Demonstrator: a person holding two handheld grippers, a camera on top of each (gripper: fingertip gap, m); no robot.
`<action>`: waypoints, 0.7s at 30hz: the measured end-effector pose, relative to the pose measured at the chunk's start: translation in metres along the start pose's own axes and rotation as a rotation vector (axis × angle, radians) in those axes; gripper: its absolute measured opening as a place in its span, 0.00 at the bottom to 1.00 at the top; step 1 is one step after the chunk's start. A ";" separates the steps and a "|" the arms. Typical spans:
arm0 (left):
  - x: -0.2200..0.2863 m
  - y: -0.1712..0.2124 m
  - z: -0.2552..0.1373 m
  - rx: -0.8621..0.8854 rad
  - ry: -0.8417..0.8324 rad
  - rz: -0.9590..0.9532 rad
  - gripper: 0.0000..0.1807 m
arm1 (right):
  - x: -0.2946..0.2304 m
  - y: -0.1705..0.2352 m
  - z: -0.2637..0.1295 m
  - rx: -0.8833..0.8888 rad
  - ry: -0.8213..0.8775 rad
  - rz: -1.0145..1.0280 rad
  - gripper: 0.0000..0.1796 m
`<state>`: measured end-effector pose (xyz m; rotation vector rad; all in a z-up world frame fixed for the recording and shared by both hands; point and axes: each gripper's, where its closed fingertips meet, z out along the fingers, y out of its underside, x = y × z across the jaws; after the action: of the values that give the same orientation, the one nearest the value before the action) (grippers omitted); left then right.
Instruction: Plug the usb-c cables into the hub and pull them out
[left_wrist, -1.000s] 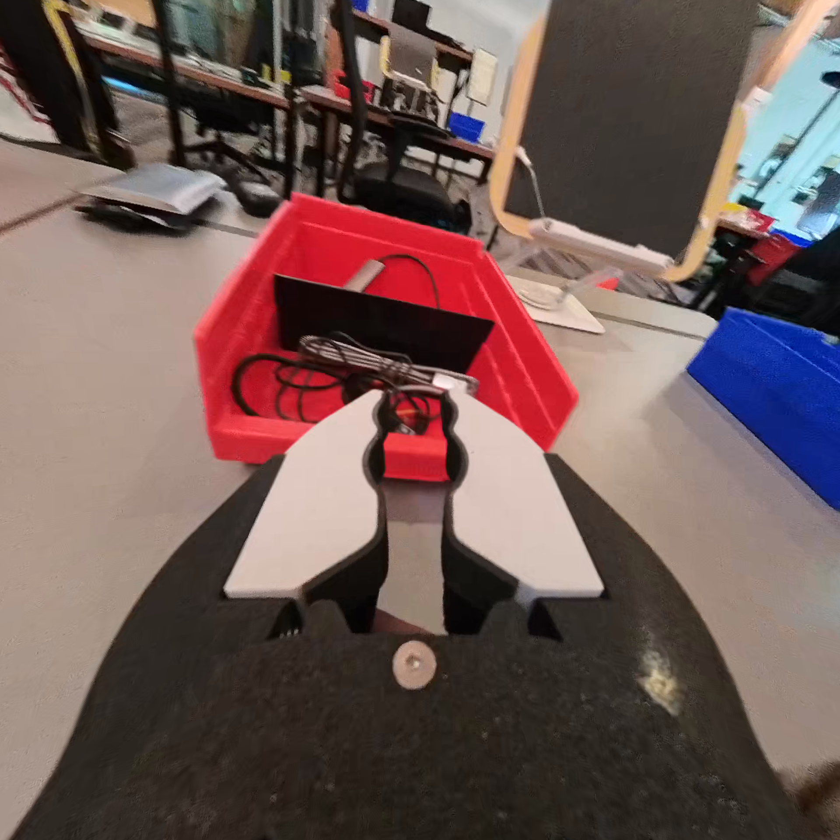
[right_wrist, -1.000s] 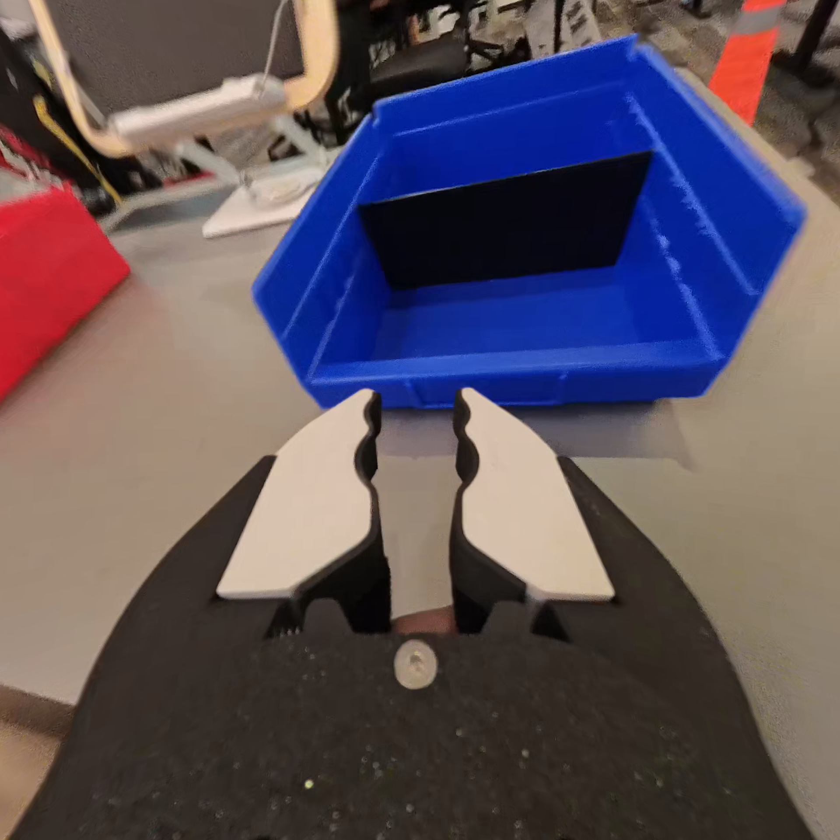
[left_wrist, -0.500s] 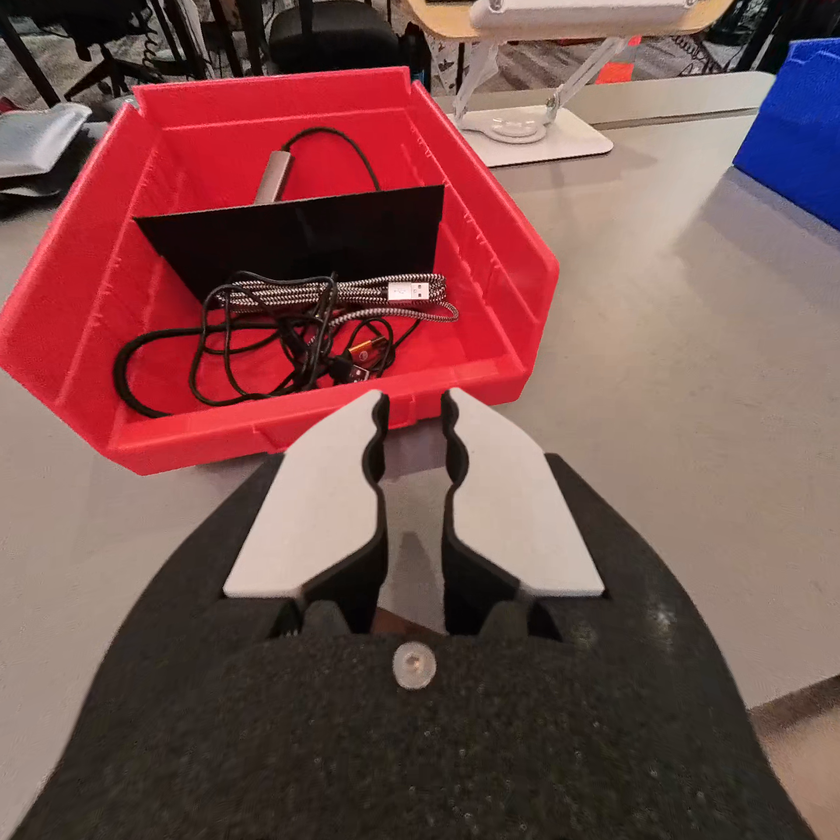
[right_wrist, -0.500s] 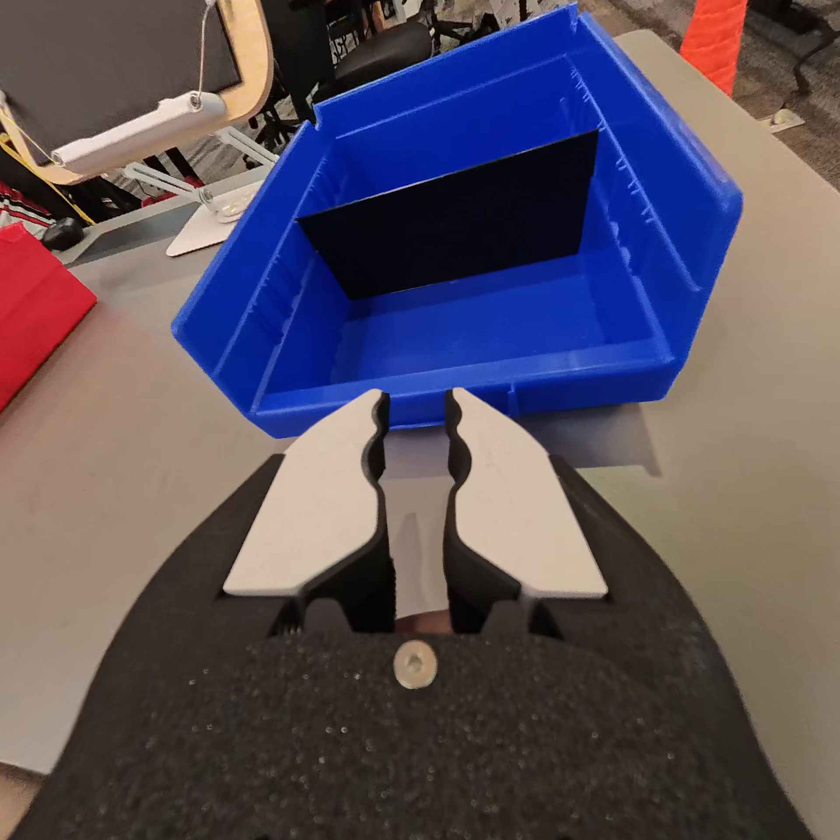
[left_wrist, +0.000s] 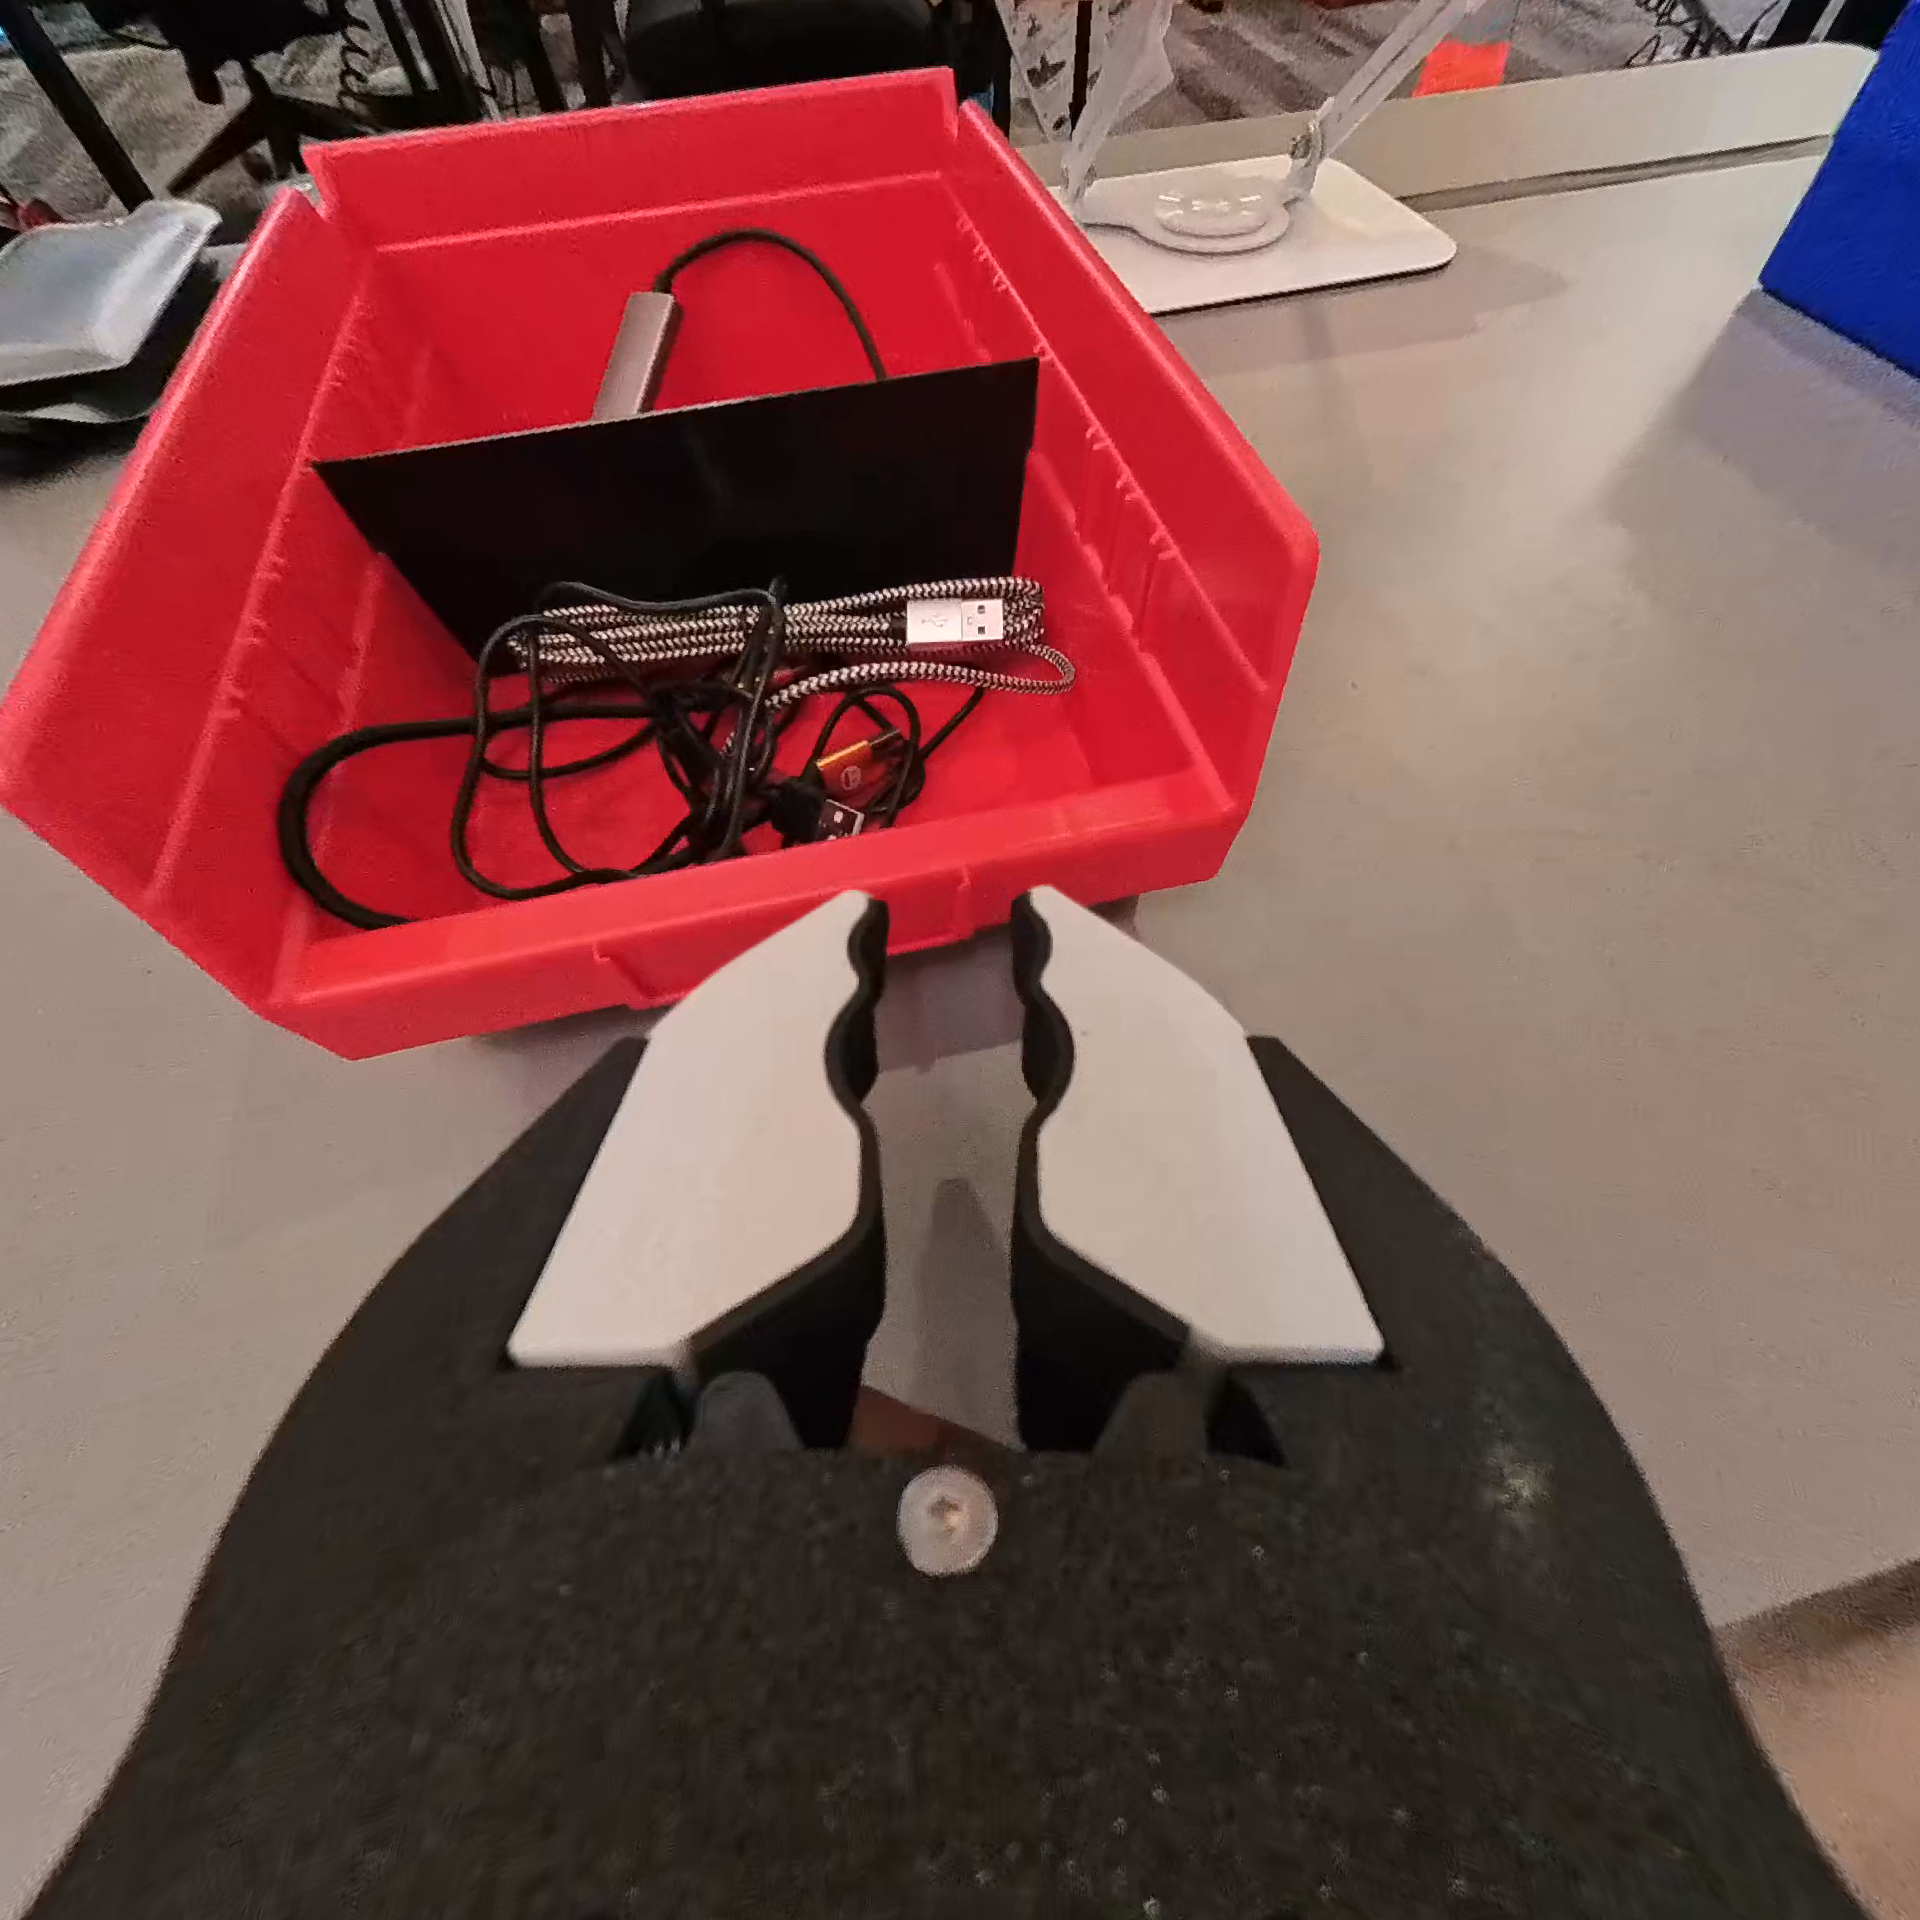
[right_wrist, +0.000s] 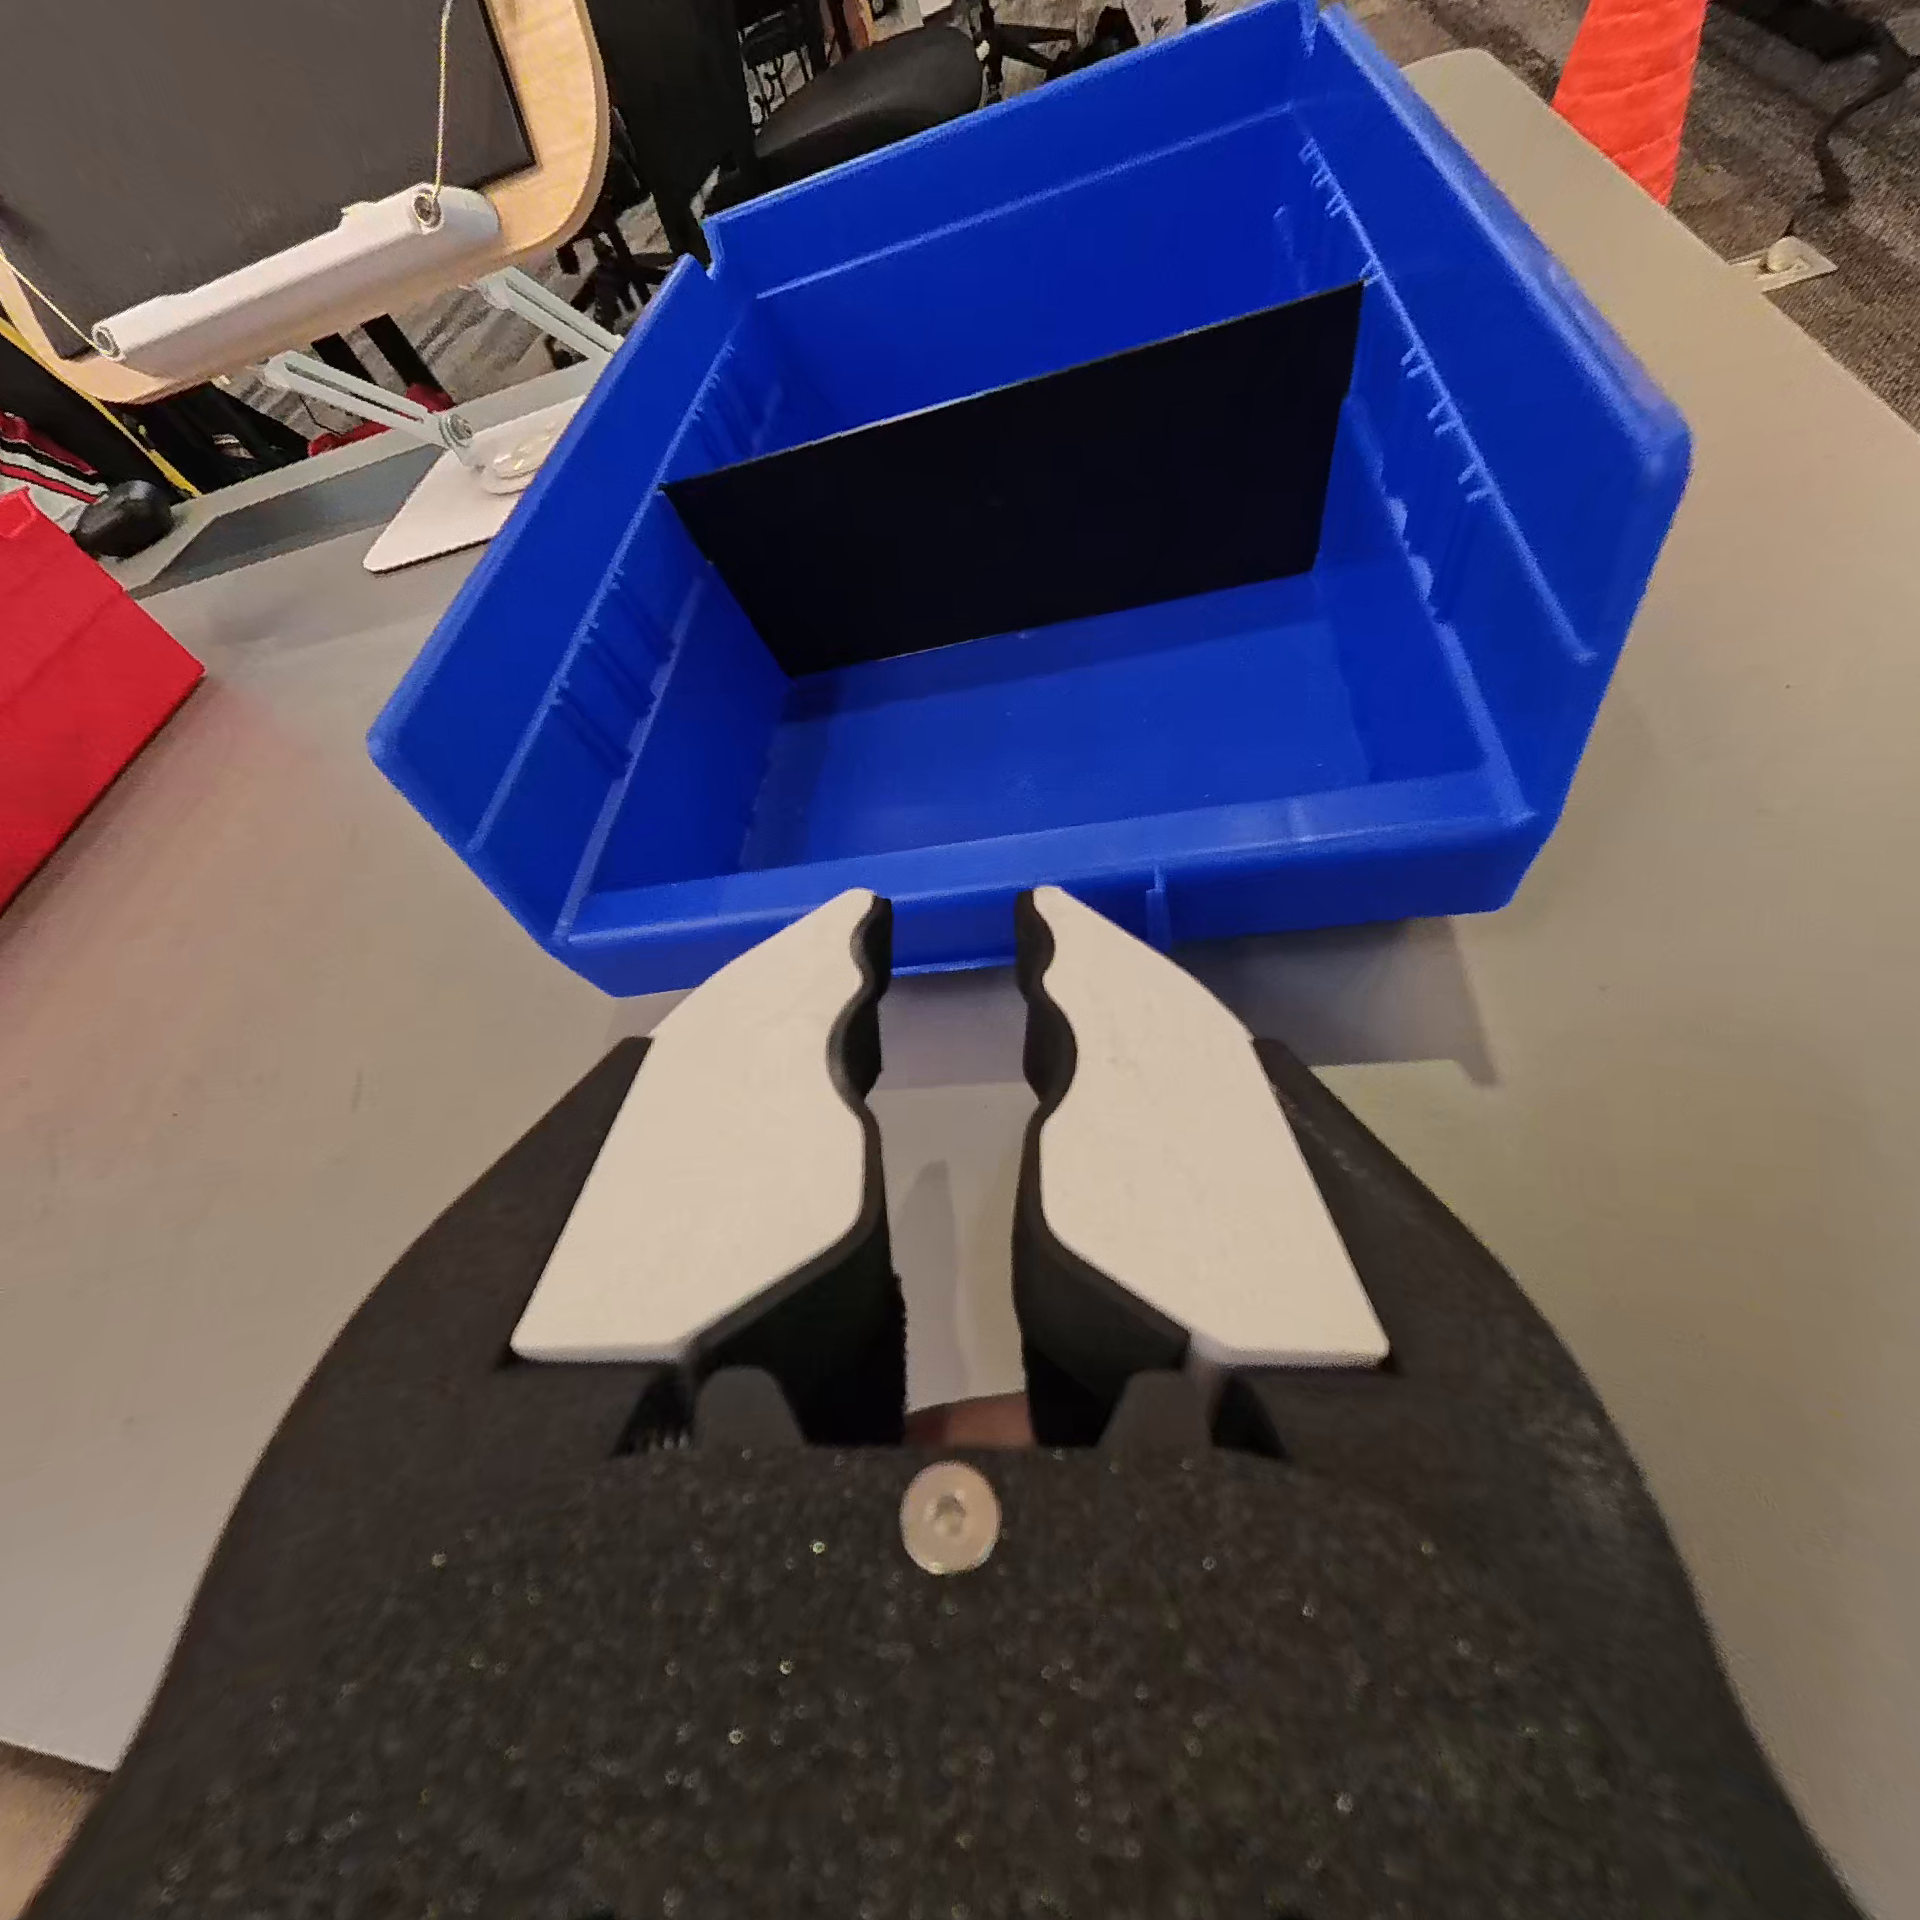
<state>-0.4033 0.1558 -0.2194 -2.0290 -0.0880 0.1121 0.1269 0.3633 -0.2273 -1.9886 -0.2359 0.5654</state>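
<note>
Your left gripper (left_wrist: 945, 920) hangs at frame centre, jaws narrowly parted and empty, just short of the red bin (left_wrist: 727, 940). The tangled cables (left_wrist: 727, 717) lie in its near compartment; the grey hub (left_wrist: 632, 353) sits behind the black divider (left_wrist: 727, 488), upper centre. Your right gripper (right_wrist: 951, 920), also narrowly parted and empty, faces the blue bin (right_wrist: 1351, 894).

Two bins on the bench (left_wrist: 1558, 727), well apart: cable bin (left_wrist: 1164, 810) left, empty bin (right_wrist: 1538, 436) right. Each has a divider across the middle (left_wrist: 717, 488) (right_wrist: 1029, 509). Cable bin: tangled cables (left_wrist: 665, 727) in the near compartment, touching the divider; hub (left_wrist: 634, 353) in the far compartment, partly hidden behind it. Stand base (left_wrist: 1257, 223) on the bench behind, between the bins. Pouch (left_wrist: 83, 291) far left, behind the cable bin.
</note>
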 end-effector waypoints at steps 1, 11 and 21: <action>-0.001 0.000 0.000 -0.001 -0.009 0.000 0.12 | 0.000 0.000 0.000 -0.002 -0.001 0.005 0.12; 0.002 -0.003 -0.007 0.024 -0.013 -0.016 0.12 | -0.012 0.004 -0.006 -0.004 -0.025 -0.005 0.12; 0.009 -0.008 -0.010 0.061 0.031 -0.033 0.12 | -0.078 0.015 -0.014 0.020 -0.125 -0.126 0.12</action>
<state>-0.3935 0.1511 -0.2082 -1.9667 -0.0971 0.0619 0.0650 0.3141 -0.2126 -1.9064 -0.4274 0.6091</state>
